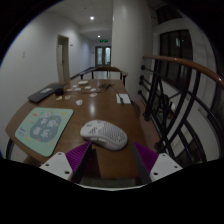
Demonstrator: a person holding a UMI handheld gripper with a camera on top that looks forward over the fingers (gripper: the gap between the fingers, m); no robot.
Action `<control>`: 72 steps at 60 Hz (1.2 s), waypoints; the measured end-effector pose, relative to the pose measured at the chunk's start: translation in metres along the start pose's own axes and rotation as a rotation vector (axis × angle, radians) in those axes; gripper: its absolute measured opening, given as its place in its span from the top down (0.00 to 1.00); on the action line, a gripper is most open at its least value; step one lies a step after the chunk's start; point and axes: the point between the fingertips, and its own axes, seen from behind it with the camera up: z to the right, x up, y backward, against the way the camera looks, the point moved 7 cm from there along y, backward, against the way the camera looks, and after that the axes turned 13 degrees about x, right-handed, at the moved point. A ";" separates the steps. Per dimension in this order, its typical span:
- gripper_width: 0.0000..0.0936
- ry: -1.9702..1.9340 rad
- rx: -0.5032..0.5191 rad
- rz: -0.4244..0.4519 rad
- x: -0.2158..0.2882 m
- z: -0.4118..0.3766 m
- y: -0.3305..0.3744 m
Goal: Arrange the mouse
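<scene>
A white perforated mouse point(104, 133) lies on the wooden table point(95, 108), just ahead of my fingers and slightly left of their middle. My gripper point(112, 158) is open, its purple pads point(78, 156) spread wide on either side, with bare table between them. The mouse's near edge sits at about the level of the fingertips, not pressed by either finger. A light green mouse mat point(44, 126) with a pale pattern lies on the table to the left of the mouse.
A dark keyboard-like object point(44, 95) lies at the far left of the table. Small papers and cards point(78, 98) are scattered farther back. A railing point(165, 95) runs along the right. A corridor with a door point(103, 58) lies beyond.
</scene>
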 end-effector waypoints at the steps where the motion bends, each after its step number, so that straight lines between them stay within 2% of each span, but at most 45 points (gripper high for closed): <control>1: 0.11 0.000 0.001 0.005 0.002 0.000 -0.004; 15: 0.09 -0.018 0.015 0.001 0.032 0.014 -0.045; 25: 0.10 -0.043 -0.019 0.006 0.056 0.031 -0.078; 27: 0.09 -0.050 -0.019 -0.024 0.056 0.032 -0.082; 32: 0.32 -0.050 -0.004 -0.045 0.064 0.033 -0.089; 37: 0.42 -0.038 -0.035 -0.048 0.064 0.034 -0.090; 39: 0.51 -0.027 -0.038 -0.049 0.065 0.034 -0.089; 40: 0.51 -0.027 -0.041 -0.047 0.064 0.033 -0.089; 43: 0.59 -0.028 -0.046 -0.033 0.064 0.032 -0.089; 49: 0.62 -0.045 -0.052 -0.019 0.063 0.027 -0.081; 57: 0.62 -0.072 -0.073 0.113 0.100 -0.014 -0.036; 64: 0.62 -0.075 -0.007 0.245 0.151 -0.098 0.006; 68: 0.62 -0.065 0.029 0.278 0.166 -0.151 0.011; 72: 0.62 -0.092 0.074 0.264 0.158 -0.198 0.002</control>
